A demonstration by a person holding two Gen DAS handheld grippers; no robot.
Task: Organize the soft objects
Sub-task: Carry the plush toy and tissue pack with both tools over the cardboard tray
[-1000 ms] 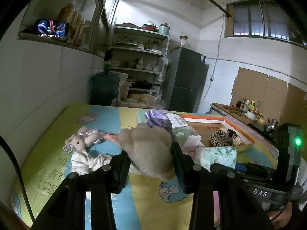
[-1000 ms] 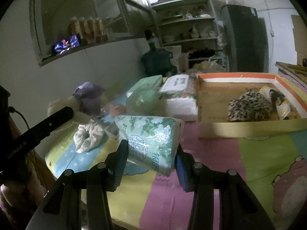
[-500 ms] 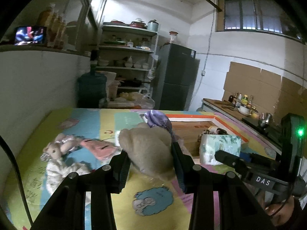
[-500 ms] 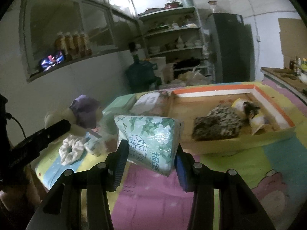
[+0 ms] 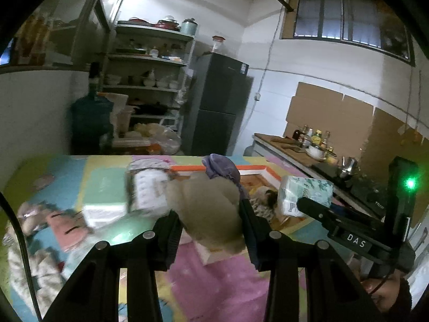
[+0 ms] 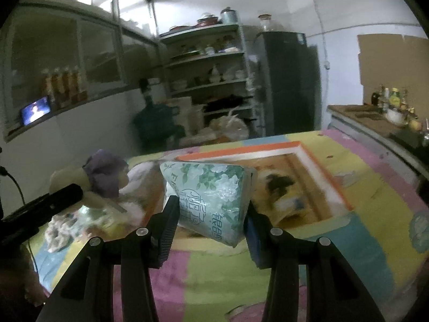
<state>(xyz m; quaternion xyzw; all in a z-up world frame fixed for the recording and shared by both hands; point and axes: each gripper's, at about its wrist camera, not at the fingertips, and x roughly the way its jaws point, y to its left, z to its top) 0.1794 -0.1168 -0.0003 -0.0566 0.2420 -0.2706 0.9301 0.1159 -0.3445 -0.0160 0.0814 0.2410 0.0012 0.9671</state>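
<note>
Both grippers are matte black. The left gripper point(image 5: 209, 230) has two flat angular fingers point(image 5: 166, 237) with ribbed inner pads, and round silver screws point(image 5: 148, 234) sit on its linkage arms. The right gripper point(image 6: 210, 226) is built the same, though one pad point(image 6: 253, 237) looks blue. Its housing carries a white "DAS" label point(image 5: 356, 240), a green indicator light point(image 5: 409, 183) and a thin black cable point(image 5: 382, 284). A dark sleeve cuff point(image 5: 405, 292) covers the wrist.

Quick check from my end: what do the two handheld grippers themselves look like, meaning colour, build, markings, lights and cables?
Both are matte black. The left gripper and right gripper each have two angular fingers with silver screws and ribbed pads; the right one's right pad looks blue. Seen from the left wrist, the right unit carries a white "DAS" label and a green light. A thin black cable curves along the left.
</note>
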